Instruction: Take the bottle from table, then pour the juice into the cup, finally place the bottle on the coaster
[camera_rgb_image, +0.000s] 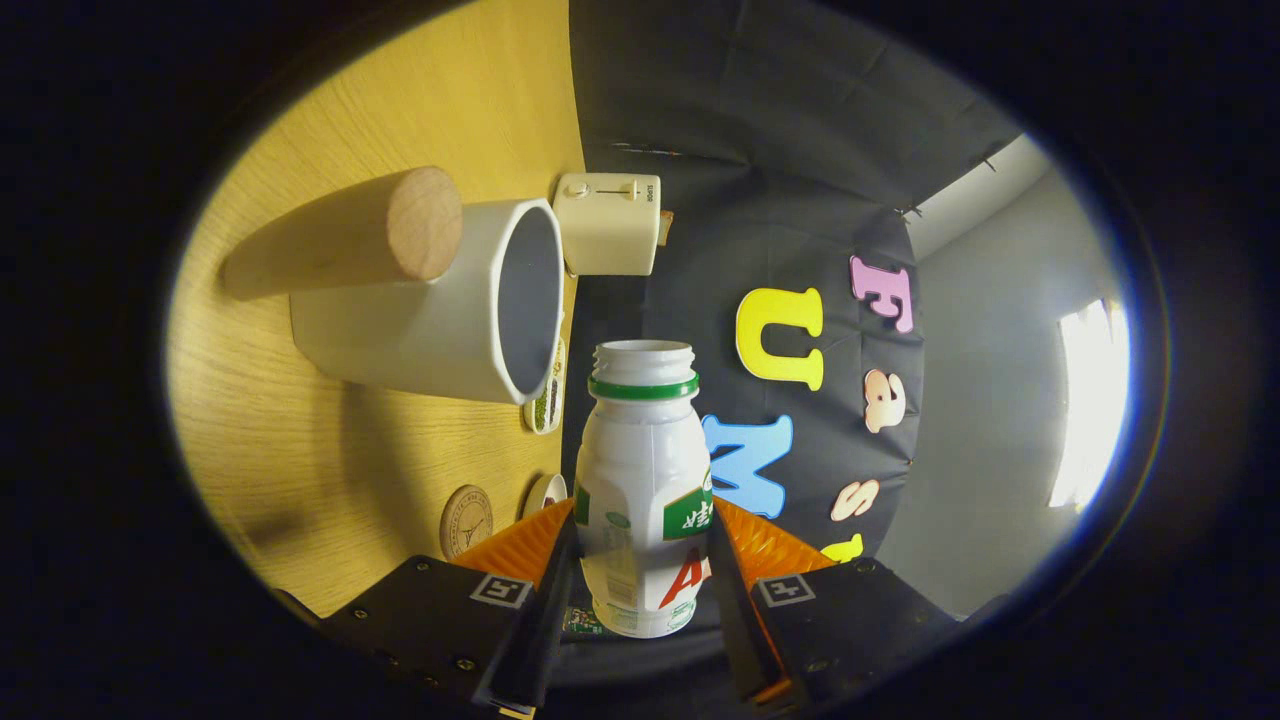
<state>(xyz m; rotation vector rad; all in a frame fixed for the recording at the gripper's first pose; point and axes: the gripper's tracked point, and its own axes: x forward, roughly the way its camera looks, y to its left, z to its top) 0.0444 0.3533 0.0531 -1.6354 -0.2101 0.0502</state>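
Note:
My gripper (640, 560) is shut on a small white bottle (645, 470) with a green neck ring and no cap; both fingers press its lower body. The whole view is rolled about a quarter turn, so the wooden table (300, 450) stands like a wall beside the bottle. The bottle's open mouth (645, 352) lies just beside the rim of a white cup (440, 310) with a wooden handle (350, 235); the cup's grey inside looks dry. A round wooden coaster (466, 520) lies on the table close to one finger.
A cream toaster-like box (608, 222) stands on the table beyond the cup. A small white dish with green bits (545, 400) and another small white dish (545, 492) sit near the table's far edge. The black cloth wall hangs behind.

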